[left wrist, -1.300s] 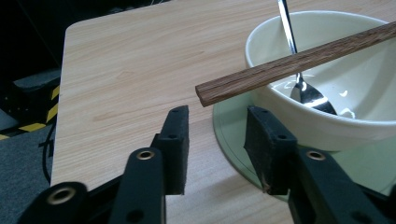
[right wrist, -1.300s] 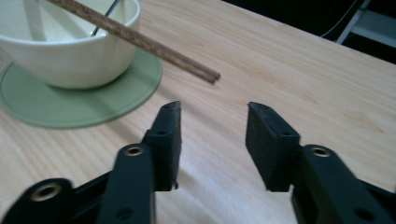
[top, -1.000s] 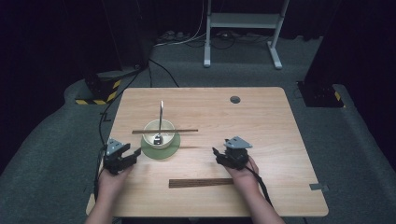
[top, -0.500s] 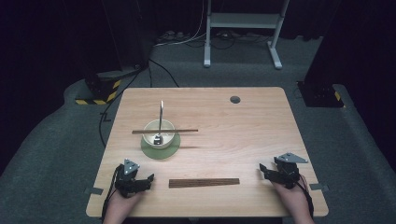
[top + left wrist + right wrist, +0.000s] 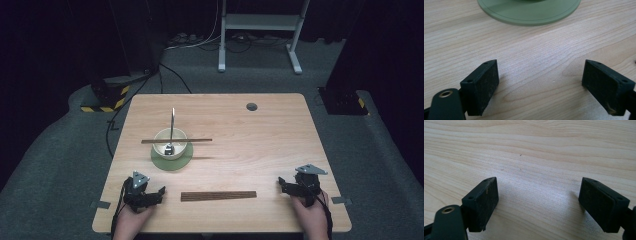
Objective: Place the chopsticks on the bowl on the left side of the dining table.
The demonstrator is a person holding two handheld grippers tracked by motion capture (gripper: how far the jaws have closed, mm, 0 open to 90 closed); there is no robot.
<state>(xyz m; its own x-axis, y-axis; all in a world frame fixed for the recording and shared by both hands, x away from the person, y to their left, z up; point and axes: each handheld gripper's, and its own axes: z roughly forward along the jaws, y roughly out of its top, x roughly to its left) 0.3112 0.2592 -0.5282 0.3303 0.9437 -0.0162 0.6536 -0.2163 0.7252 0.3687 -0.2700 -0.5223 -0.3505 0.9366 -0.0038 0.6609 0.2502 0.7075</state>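
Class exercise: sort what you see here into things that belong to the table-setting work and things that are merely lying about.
Belonging:
bowl, saucer, spoon, chopstick across the bowl, dark chopsticks, left gripper, right gripper.

Lying about:
white stand, floor cables, table hole cover.

In the left gripper view the green saucer (image 5: 529, 12) is cut off by the top edge, so whatever stands on it cannot be told. In the high view the small dark thing in the bowl (image 5: 170, 143) at the foot of the upright metal handle (image 5: 172, 125) is too small to make out. The person's forearms run off the bottom edge there.
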